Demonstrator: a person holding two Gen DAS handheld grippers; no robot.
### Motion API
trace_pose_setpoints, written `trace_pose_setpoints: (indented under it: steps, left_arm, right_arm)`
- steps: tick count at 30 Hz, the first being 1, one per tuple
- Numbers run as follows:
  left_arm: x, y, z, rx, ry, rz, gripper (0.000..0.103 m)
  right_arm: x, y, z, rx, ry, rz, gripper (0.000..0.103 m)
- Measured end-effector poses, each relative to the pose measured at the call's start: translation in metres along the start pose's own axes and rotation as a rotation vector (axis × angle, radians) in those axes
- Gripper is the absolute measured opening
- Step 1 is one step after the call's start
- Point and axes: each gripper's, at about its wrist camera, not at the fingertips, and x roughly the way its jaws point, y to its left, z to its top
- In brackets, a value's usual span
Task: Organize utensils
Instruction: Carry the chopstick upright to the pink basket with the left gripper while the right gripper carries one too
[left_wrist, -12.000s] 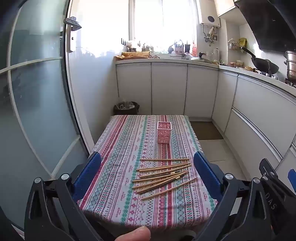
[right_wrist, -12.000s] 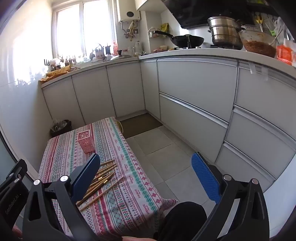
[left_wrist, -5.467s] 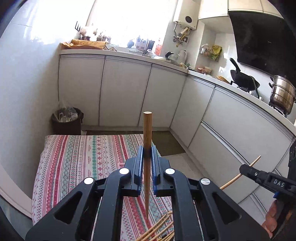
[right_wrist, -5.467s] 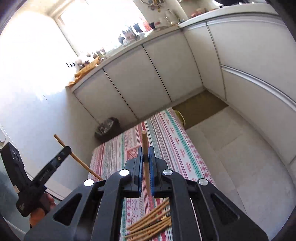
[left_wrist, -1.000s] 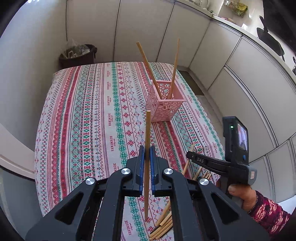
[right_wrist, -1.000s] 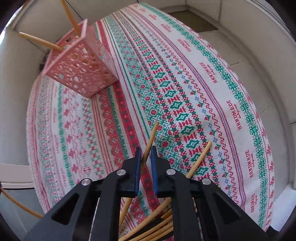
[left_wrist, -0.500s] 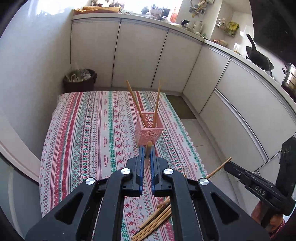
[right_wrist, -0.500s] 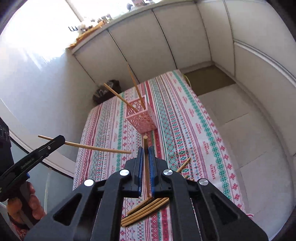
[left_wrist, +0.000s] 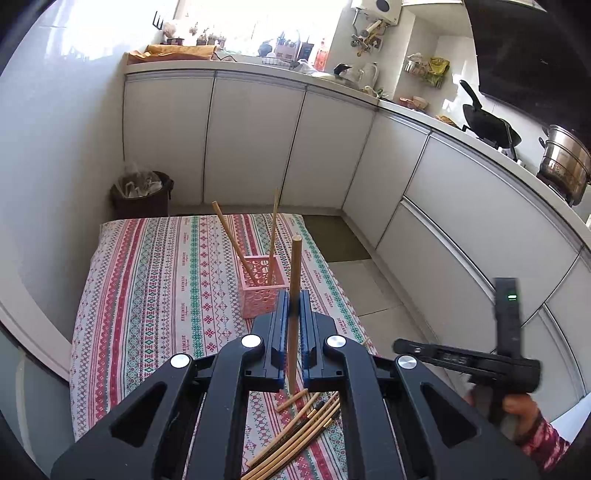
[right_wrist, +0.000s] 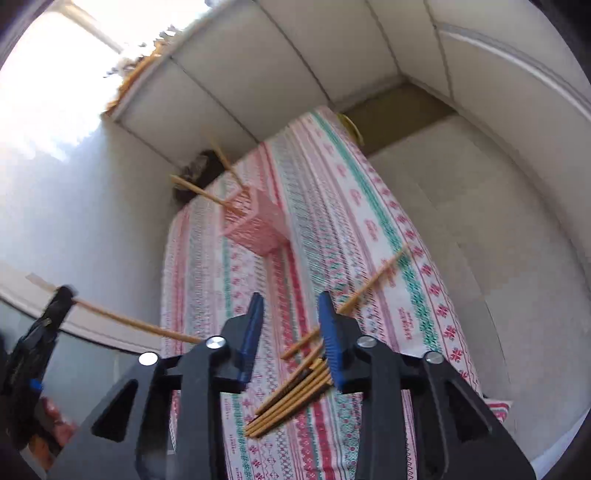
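My left gripper (left_wrist: 294, 308) is shut on a wooden chopstick (left_wrist: 295, 266) and holds it upright above the near end of the table. A pink perforated holder (left_wrist: 263, 291) stands mid-table with two chopsticks (left_wrist: 273, 236) leaning in it. Several loose chopsticks (left_wrist: 303, 432) lie near the front edge. My right gripper (right_wrist: 290, 321) is open and empty above that pile (right_wrist: 295, 391); one chopstick (right_wrist: 373, 284) lies apart, slanting right. The holder (right_wrist: 255, 221) shows blurred there, and the left gripper (right_wrist: 55, 306) with its stick is at the far left.
The table wears a striped patterned cloth (left_wrist: 155, 280). White cabinets (left_wrist: 251, 140) run behind and along the right. A dark bin (left_wrist: 142, 194) stands past the table's far left corner. Tiled floor (right_wrist: 480, 229) lies to the right.
My right gripper has opened and no longer holds its chopstick; a stick now lies slanted on the cloth to the right. My left gripper still holds its chopstick, raised slightly.
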Motion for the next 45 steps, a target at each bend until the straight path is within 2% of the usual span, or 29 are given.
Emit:
trace_pose_setpoints:
  steps: [2,4,6,8,11,14,16,17,18,19,20,22,26,29,33,38,45]
  left_arm:
    - [0.002,0.0,0.0,0.005,0.001,-0.004,0.005]
    - [0.004,0.002,-0.002,0.001,0.003,-0.006,0.005]
    - [0.007,0.007,-0.002,-0.008,0.009,-0.008,0.005]
    - [0.009,0.011,-0.003,-0.011,0.016,-0.007,0.005]
    - [0.016,0.02,-0.006,-0.016,0.034,0.001,0.005]
    - [0.022,0.031,-0.008,-0.032,0.052,0.009,0.005]
    - [0.024,0.036,-0.011,-0.039,0.063,0.012,0.005]
    - [0.026,0.038,-0.012,-0.042,0.069,0.014,0.005]
    - [0.026,0.04,-0.013,-0.044,0.072,0.015,0.005]
    - [0.026,0.042,-0.013,-0.048,0.073,0.016,0.005]
    - [0.025,0.043,-0.013,-0.051,0.071,0.015,0.005]
    - [0.022,0.044,-0.012,-0.056,0.062,0.013,0.005]
    - [0.013,0.041,-0.011,-0.053,0.045,0.007,0.005]
    - [0.004,0.035,-0.01,-0.041,0.023,0.001,0.005]
    - [-0.009,0.025,-0.008,-0.022,-0.007,-0.007,0.005]
    - [-0.015,0.012,-0.006,-0.005,-0.024,-0.02,0.005]
    - [-0.003,0.003,-0.001,-0.006,-0.02,-0.024,0.005]
  right_arm:
    - [0.034,-0.021,0.012,0.048,0.037,-0.125,0.039]
    - [0.064,-0.045,0.026,0.146,0.086,-0.172,0.039]
    - [0.086,-0.058,0.041,0.199,0.086,-0.227,0.039]
    - [0.102,-0.065,0.049,0.222,0.091,-0.244,0.039]
    - [0.119,-0.058,0.051,0.232,0.107,-0.22,0.039]
    - [0.139,-0.046,0.046,0.211,0.125,-0.26,0.039]
    - [0.145,-0.034,0.048,0.184,0.077,-0.32,0.04]
    - [0.15,-0.027,0.048,0.168,0.08,-0.356,0.038]
    - [0.151,-0.018,0.045,0.142,0.062,-0.393,0.02]
    - [0.154,-0.012,0.045,0.135,0.064,-0.413,0.012]
    - [0.155,-0.009,0.044,0.143,0.058,-0.412,0.011]
    - [0.15,-0.007,0.041,0.191,0.065,-0.337,0.006]
    - [0.109,0.009,0.028,0.149,0.01,-0.219,0.006]
    - [0.054,0.026,0.01,0.057,-0.082,-0.102,0.006]
    - [-0.025,0.048,-0.026,-0.103,-0.247,0.034,0.006]
    - [-0.087,0.073,-0.05,-0.262,-0.364,0.111,0.006]
    - [-0.123,0.092,-0.044,-0.297,-0.394,0.136,0.006]
